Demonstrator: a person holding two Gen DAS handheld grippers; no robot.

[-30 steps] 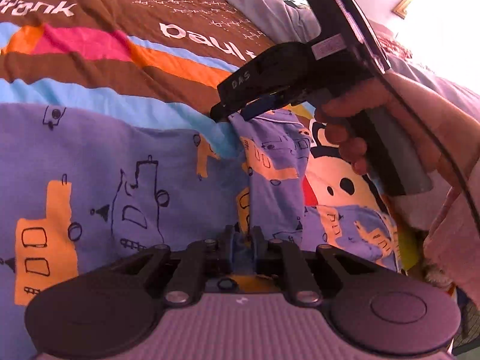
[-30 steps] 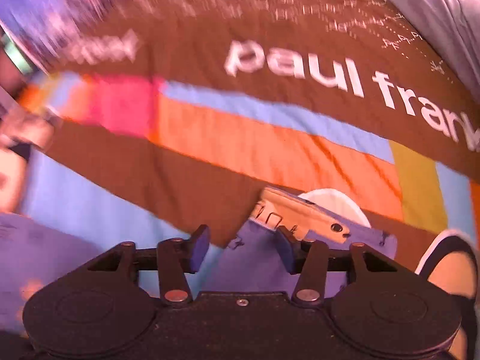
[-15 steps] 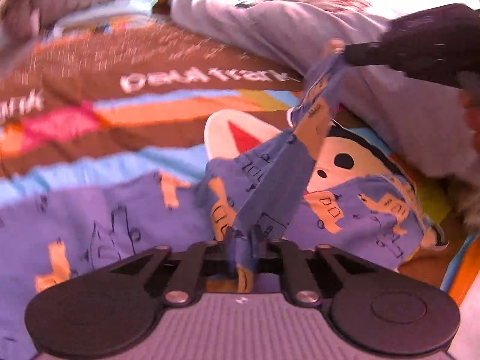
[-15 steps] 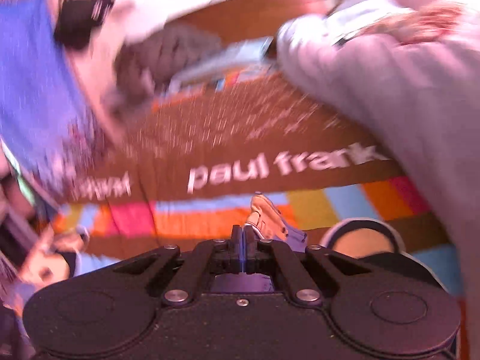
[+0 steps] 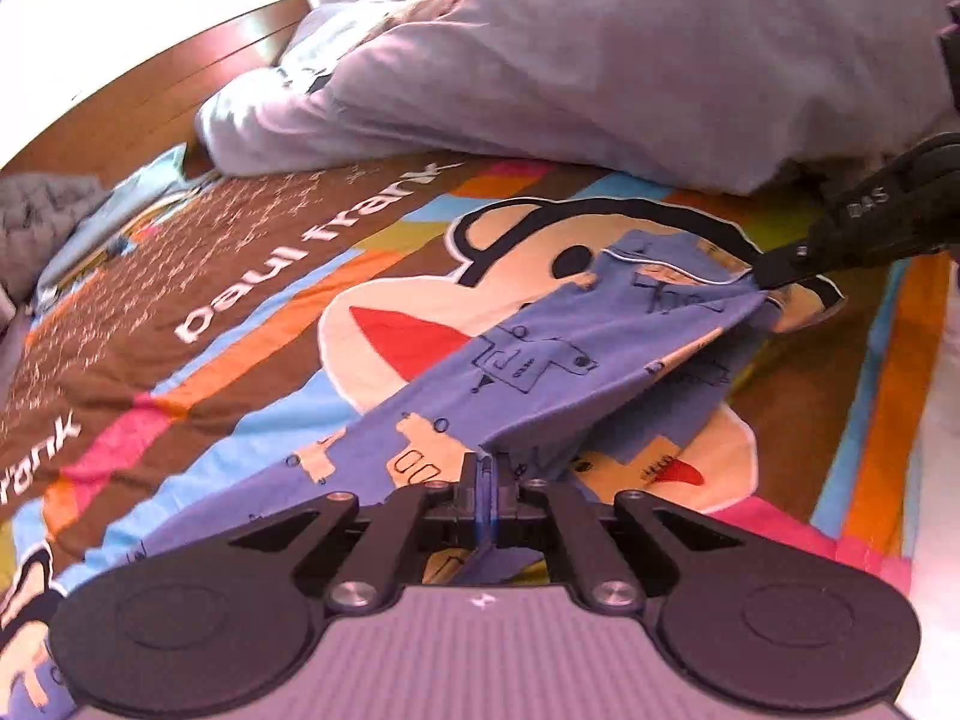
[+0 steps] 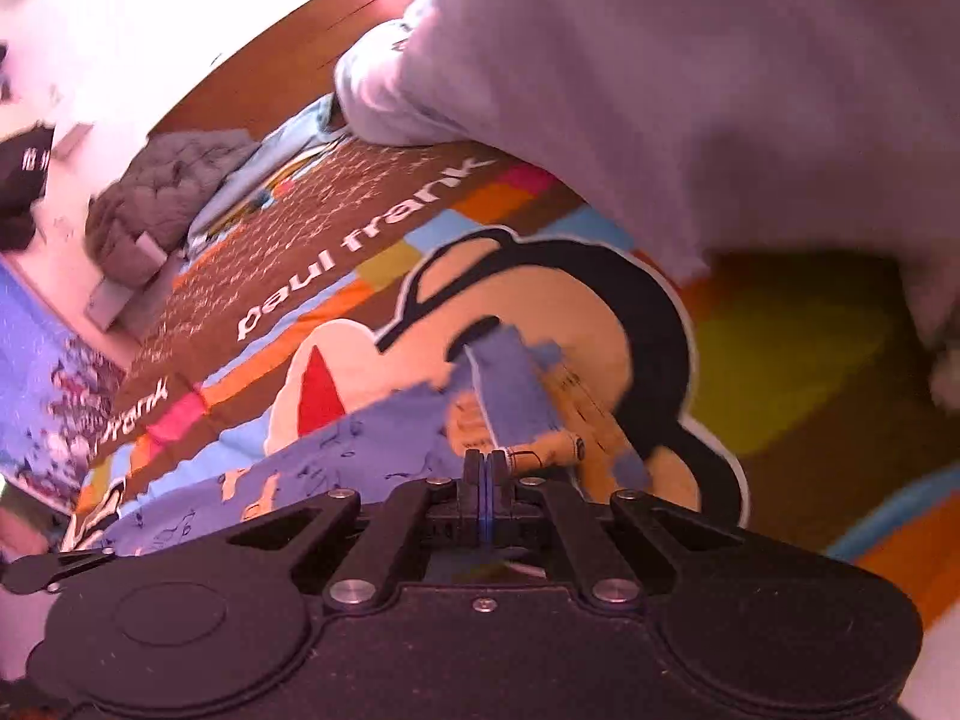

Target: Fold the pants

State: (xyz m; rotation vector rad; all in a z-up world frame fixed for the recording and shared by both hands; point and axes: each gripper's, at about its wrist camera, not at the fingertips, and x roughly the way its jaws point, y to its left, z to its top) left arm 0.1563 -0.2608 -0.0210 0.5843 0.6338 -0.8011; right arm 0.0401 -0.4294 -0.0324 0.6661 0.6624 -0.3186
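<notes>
Blue pants (image 5: pixel 540 354) with an orange-and-black cartoon print, stretched above a bed (image 5: pixel 780 420) between two hand-held grippers. In the left wrist view, the left gripper (image 5: pixel 485 468) has its jaws pressed fully together on a pinched fold of the blue fabric, which rises from between the pads and runs up and to the right as a taut, twisted band. At the far end of that band the right gripper (image 5: pixel 774 270) enters from the right edge of the frame, its black fingers clamped on the piped hem of the garment. The rest of the pants trails down to the lower left and lies on the bedspread (image 5: pixel 252 276) — a brown, orange, pink and light-blue cover bearing the white words "paul frank" and a large cartoon monkey face (image 5: pixel 396 324), over which the lifted cloth hangs. In the right wrist view, the right gripper (image 6: pixel 487 462) likewise shows its jaws completely closed, a thin blue edge of fabric caught between the pads, with a cream-coloured trimmed hem (image 6: pixel 543 450) lying just to the right of the fingertips; the picture is motion-blurred, so finer detail of the cloth cannot be told. A pale lilac duvet (image 5: pixel 630 60) is heaped on the far side of the bed against a wooden headboard (image 5: pixel 150 84), and a grey quilted item (image 6: pixel 162 204) lies near the bed's far left corner.
</notes>
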